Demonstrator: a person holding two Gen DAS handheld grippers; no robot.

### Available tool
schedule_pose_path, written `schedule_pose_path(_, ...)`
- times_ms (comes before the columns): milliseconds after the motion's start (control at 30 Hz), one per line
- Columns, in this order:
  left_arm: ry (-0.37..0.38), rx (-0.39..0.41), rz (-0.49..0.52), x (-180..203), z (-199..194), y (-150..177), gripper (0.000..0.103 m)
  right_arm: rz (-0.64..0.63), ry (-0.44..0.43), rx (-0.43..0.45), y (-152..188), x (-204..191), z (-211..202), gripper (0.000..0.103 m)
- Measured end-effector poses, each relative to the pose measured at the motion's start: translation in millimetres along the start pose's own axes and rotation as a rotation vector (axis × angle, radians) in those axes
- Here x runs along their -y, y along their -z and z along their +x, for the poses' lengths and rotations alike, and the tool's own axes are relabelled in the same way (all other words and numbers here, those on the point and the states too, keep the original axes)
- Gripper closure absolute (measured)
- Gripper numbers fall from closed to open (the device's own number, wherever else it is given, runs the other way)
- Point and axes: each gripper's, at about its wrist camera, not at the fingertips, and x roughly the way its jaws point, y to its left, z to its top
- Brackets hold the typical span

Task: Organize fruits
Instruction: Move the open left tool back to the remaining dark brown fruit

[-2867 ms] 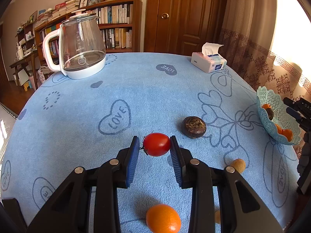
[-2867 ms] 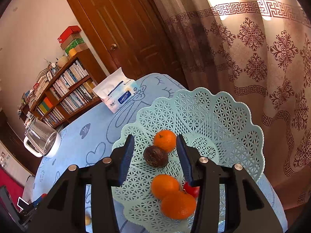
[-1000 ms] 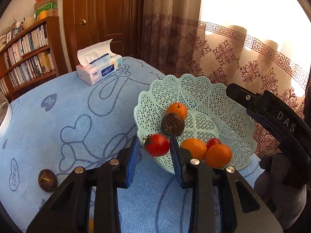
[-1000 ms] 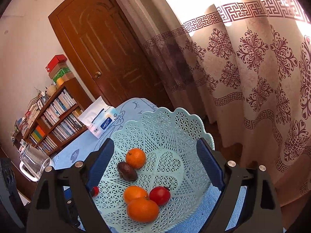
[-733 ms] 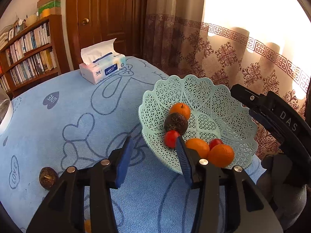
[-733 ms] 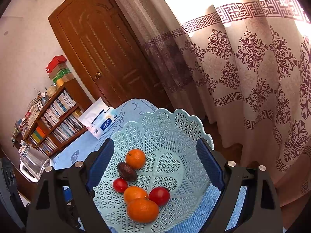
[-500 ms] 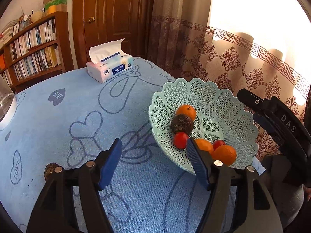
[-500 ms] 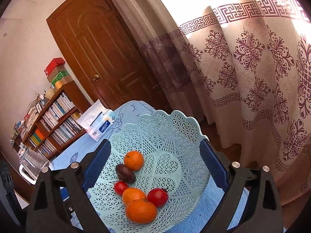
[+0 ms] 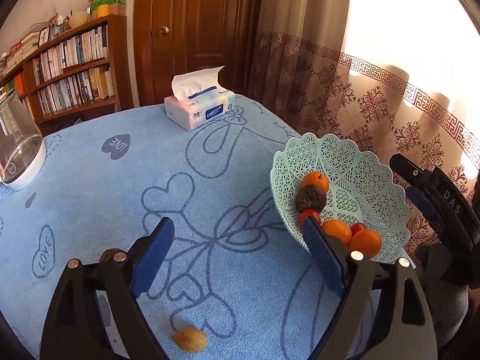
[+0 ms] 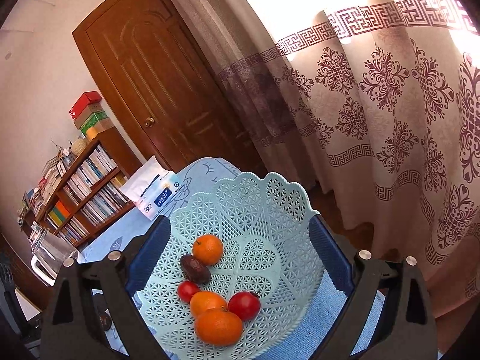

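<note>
A mint lattice basket (image 9: pixel 360 165) (image 10: pixel 270 204) stands at the table's right edge. It holds three oranges, a dark wrinkled fruit (image 10: pixel 195 268), a large tomato (image 10: pixel 244 304) and a small tomato (image 10: pixel 188 291) (image 9: pixel 307 215). My left gripper (image 9: pixel 238 226) hangs over the blue cloth just left of the basket, its jaws opening wide with nothing between them. My right gripper (image 10: pixel 240 223) is open, one finger on each side of the basket. A tan fruit (image 9: pixel 190 339) and a dark fruit (image 9: pixel 108 253), partly hidden by my left finger, lie on the cloth.
A tissue box (image 9: pixel 199 111) sits at the far side of the table and a glass kettle (image 9: pixel 18 153) at the far left. A bookshelf (image 9: pixel 69 66), a wooden door and patterned curtains (image 10: pixel 390 120) stand behind. The table drops off just right of the basket.
My left gripper opened and let the small tomato go into the basket, then drew back and left from it. The right gripper widened a little and otherwise stayed put.
</note>
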Motion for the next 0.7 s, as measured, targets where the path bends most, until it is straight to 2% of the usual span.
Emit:
schedule_pose_path(400, -0.076, 0.017, -0.054, -36.4, -24.9, 1.4, 0.017, -0.005, 0.018, 0.065, -2.4, 0.9, -10.5, 0.008)
schedule_pose_path(700, -0.123, 0.026, -0.148, -74.0, -43.5, 6.3, 0.017, 0.005, 0.024, 0.083, -3.3, 2.7, -13.6, 0.007)
